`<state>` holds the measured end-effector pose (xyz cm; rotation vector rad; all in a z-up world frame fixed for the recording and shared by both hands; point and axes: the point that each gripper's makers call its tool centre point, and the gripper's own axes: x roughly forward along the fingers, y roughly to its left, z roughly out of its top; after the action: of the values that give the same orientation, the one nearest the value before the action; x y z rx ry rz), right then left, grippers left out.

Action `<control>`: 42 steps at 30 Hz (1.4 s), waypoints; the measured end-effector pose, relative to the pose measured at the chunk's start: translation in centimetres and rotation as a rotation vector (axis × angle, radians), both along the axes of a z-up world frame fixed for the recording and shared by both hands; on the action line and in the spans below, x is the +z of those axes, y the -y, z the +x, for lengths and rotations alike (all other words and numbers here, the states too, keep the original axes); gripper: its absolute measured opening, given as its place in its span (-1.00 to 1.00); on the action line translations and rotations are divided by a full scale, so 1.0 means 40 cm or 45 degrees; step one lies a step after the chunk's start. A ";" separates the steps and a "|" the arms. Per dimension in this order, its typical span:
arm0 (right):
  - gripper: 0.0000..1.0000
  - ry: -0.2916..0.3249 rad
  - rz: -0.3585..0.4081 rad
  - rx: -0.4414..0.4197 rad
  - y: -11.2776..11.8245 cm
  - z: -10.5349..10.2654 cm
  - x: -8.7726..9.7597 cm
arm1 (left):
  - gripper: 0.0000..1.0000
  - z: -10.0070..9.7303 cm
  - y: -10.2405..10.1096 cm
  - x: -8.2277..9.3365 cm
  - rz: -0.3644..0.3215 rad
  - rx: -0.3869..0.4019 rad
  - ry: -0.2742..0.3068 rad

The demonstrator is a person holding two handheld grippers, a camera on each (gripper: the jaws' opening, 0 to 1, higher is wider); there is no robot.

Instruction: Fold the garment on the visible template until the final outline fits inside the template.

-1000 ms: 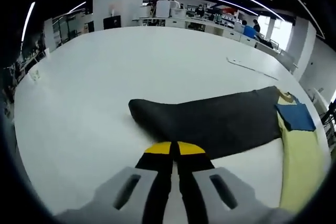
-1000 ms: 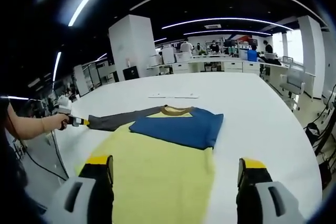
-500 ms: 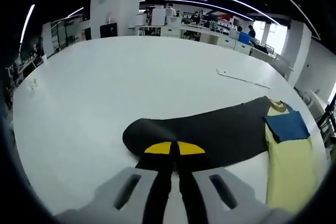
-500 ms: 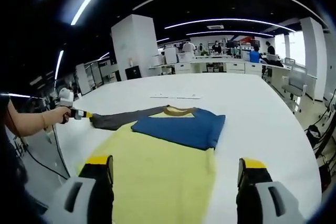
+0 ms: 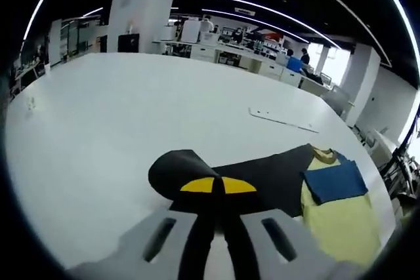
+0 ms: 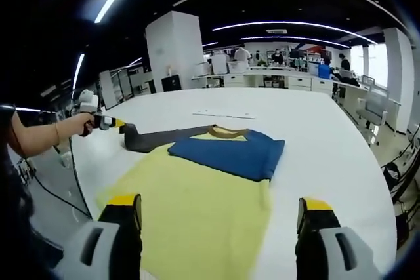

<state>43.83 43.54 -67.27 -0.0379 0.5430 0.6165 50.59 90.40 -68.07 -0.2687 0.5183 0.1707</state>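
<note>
The left gripper (image 5: 218,185), jaws clenched on the dark sleeve (image 5: 262,176), should fold it across the yellow garment (image 6: 197,211); the right gripper (image 6: 220,218) waits with jaws released.

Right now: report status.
Left gripper shut on dark sleeve, cuff lifted. Right gripper open over yellow shirt. Blue sleeve already folded in. Nothing in the way.

Ahead of me a broad white table (image 5: 131,116) runs out toward a big open workroom. A thick white pillar (image 6: 173,49) stands past its far edge, with rows of white desks (image 6: 275,82) behind it where people sit. Long light strips (image 6: 289,25) curve across the dark ceiling. Bright panes on the right (image 6: 382,54) are probably windows.
</note>
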 end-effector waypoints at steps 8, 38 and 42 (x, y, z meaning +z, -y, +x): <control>0.99 -0.025 0.017 0.049 -0.016 -0.018 -0.015 | -1.00 0.037 0.073 0.045 -0.041 -0.056 0.057; 0.99 -0.056 0.023 0.061 -0.011 -0.040 -0.039 | -1.00 0.177 0.383 0.122 -0.133 -0.286 0.161; 0.99 -0.056 0.025 0.054 -0.005 -0.040 -0.040 | -1.00 0.187 0.423 0.123 -0.150 -0.314 0.163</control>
<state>42.22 43.74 -68.86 -0.0175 0.5802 0.6655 58.08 73.47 -63.17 -0.3261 0.4310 -0.1164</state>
